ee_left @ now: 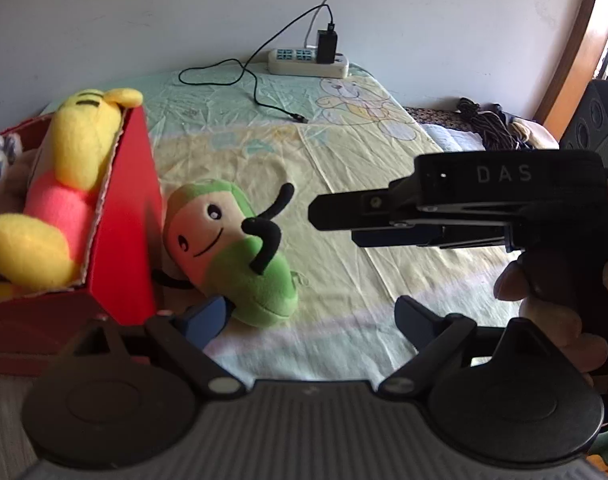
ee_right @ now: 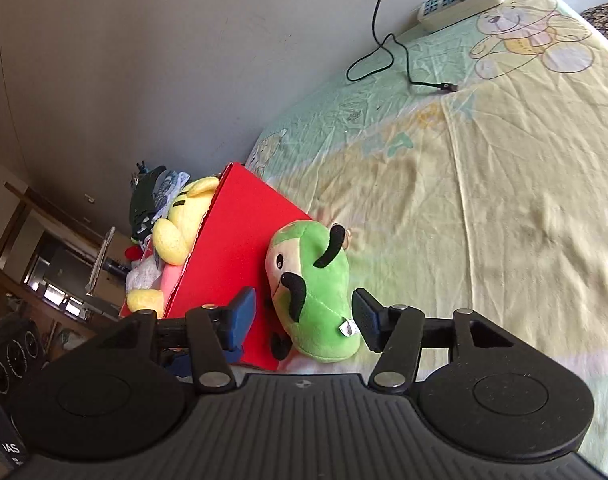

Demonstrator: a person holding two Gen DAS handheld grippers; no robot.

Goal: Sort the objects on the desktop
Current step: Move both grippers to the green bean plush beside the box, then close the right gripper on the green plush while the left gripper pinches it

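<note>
1. Straddling the green plush (ee_right: 315, 300) at lower centre of the right wrist view, the right gripper (ee_right: 304, 322) has its fingers apart, one at each flank, not yet pinching.
2. I would close across the thick lower body, not the black limbs, since soft stuffing slips.
3. The toy leans against the red box (ee_right: 240, 248), which already holds a yellow plush (ee_left: 64, 184); its near wall crowds one finger.
4. The left gripper (ee_left: 311, 320) waits spread and empty at the bottom of its view.
5. Open bedsheet (ee_right: 483, 208) fills the right; lift clear of the rim before moving over.
</note>
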